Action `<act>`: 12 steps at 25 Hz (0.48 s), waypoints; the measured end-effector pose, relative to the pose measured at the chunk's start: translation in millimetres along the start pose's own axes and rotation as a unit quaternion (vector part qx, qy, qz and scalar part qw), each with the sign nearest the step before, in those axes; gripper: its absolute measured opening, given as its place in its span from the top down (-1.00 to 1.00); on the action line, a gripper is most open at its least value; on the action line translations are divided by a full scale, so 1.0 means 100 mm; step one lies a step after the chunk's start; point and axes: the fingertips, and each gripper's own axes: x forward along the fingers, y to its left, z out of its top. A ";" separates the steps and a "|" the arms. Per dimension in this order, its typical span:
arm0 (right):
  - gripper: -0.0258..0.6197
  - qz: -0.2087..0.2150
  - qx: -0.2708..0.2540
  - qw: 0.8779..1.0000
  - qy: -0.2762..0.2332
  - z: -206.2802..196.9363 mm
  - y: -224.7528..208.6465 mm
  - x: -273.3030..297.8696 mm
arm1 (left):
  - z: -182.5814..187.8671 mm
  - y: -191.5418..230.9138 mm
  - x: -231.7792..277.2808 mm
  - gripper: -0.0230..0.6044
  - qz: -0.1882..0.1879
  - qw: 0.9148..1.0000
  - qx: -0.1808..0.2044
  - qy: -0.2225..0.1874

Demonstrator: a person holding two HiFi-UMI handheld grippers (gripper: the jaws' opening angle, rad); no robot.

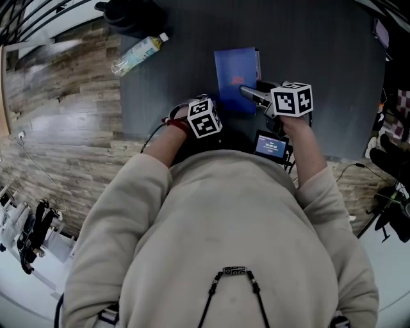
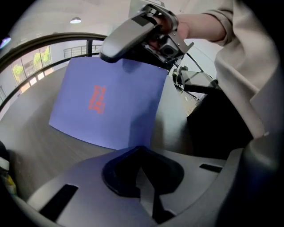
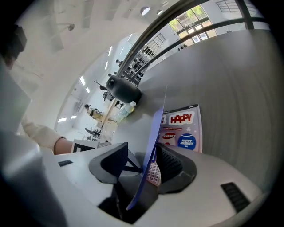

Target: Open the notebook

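Observation:
A blue notebook lies on the dark table in front of me. My right gripper is shut on the right edge of its cover. In the right gripper view the blue cover stands edge-on between the jaws, lifted off a first page printed with colourful stickers. In the left gripper view the raised cover faces the camera, with the right gripper at its top edge. My left gripper hovers just left of the notebook's near corner, and its jaws are shut on nothing.
A plastic bottle lies at the table's far left, near a black rounded object. A small device with a lit screen sits close to my body. The table's left edge drops to a wooden floor.

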 end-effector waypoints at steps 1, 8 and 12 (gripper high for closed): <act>0.27 0.009 -0.004 1.000 0.000 0.02 0.07 0.00 | 0.00 0.00 0.00 0.92 0.009 1.000 0.008 -0.008; 0.27 0.062 -0.031 0.997 0.016 0.06 0.56 0.09 | -0.17 -0.01 -0.08 0.92 0.053 0.998 -0.021 -0.038; 0.27 0.093 -0.047 0.994 0.029 0.06 0.83 0.19 | -0.38 -0.02 -0.25 0.92 0.072 0.993 -0.076 -0.061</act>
